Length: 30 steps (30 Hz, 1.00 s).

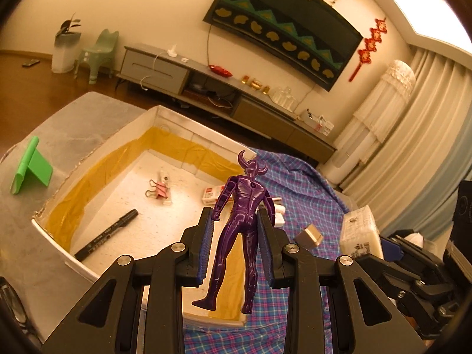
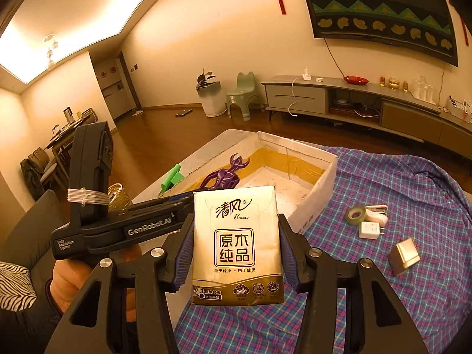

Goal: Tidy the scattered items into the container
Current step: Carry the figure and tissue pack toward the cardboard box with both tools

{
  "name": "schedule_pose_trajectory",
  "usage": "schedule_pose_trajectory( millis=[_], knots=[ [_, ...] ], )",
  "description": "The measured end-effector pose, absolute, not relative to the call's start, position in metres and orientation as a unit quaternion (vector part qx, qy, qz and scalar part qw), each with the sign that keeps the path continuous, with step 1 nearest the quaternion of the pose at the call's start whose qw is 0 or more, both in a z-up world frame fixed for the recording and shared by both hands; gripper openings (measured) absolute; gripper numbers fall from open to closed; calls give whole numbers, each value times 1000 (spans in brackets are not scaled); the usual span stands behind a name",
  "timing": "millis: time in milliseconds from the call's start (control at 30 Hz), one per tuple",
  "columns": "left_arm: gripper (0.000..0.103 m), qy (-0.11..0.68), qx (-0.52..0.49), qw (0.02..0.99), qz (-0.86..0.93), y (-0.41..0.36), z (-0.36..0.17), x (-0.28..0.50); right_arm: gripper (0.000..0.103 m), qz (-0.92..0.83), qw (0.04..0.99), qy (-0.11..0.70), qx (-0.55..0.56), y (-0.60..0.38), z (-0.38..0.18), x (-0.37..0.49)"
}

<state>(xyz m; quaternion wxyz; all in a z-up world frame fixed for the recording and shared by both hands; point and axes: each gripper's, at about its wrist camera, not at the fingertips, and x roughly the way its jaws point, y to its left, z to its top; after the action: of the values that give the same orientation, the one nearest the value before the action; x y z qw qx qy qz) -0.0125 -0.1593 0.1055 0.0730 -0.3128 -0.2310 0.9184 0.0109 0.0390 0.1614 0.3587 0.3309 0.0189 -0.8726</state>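
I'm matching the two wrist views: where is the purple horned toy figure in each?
Left wrist: purple horned toy figure, centre, clamped in the left gripper.
Right wrist: upper centre, behind the tissue pack.
Shared landmark: white foam box.

From my remote station this reads as a home living room; a covered wall-mounted television point(image 2: 380, 14) hangs over a long grey media console point(image 2: 354, 100); red Chinese knot ornaments point(image 1: 373, 47) decorate the cream wall; pleated beige curtains point(image 1: 419, 135), a small green plastic chair point(image 2: 242, 94) and brown wood flooring point(image 2: 177, 135) complete it.
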Motion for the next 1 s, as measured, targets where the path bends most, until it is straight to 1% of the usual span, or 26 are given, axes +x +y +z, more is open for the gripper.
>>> schedule_pose_trajectory(
  millis=[633,1000],
  knots=[
    [30,-293,-299,35,908,-218,105,-16,53,-863,368,61,341,-9,159,-46],
    [30,-288,-324,33,901,-212,92,-28,53,-851,373,67,364,-34,147,-84]
  ],
)
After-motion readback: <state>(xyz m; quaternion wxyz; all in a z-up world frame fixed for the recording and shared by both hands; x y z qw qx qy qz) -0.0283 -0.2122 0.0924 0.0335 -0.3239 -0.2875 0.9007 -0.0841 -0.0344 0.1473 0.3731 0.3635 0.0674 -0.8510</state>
